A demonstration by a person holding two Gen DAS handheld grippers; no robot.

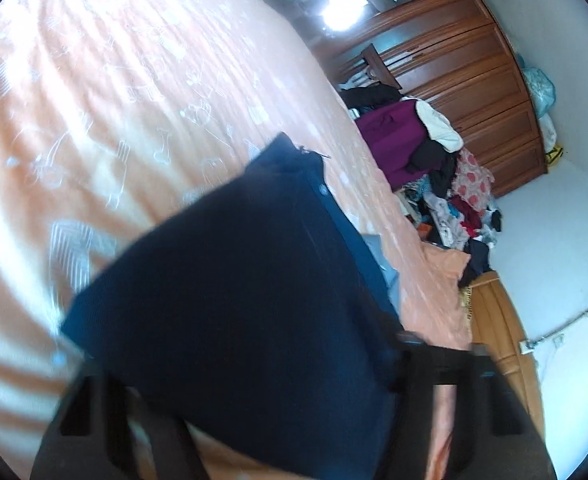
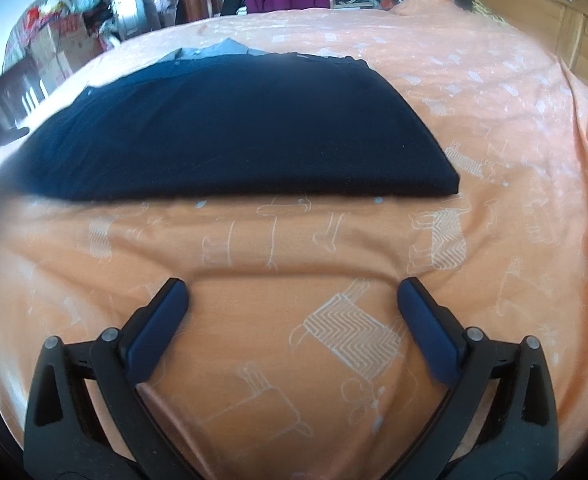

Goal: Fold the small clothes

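We see a folded navy garment [image 2: 230,128] lying flat on the bed, on an orange bedspread [image 2: 334,272] printed with pale animal outlines. From the right wrist view the garment sits toward the far half of the bed, its near folded edge running straight across and its near right corner squared off; a strip of grey cloth [image 2: 222,50] peeks out from under its far edge. The right tongs [image 2: 293,300] hover above bare bedspread on the near side of the garment, clear of it, with their blue-padded fingers [image 2: 162,320] spread wide apart and nothing between them. From the left wrist view the same navy garment [image 1: 246,280] fills the middle of the picture, blurred, and covers most of the left tongs [image 1: 254,400]; only their dark frame shows at the bottom, so we cannot tell whether they are apart, together or clamped on the fabric. Beyond the far edge of the bed a heap of mixed clothes [image 1: 446,184] sits with a purple item [image 1: 390,140] at its top, in front of a brown wooden wardrobe [image 1: 474,80]. A wooden headboard [image 2: 542,20] shows at the bed's right far corner in the right wrist view.
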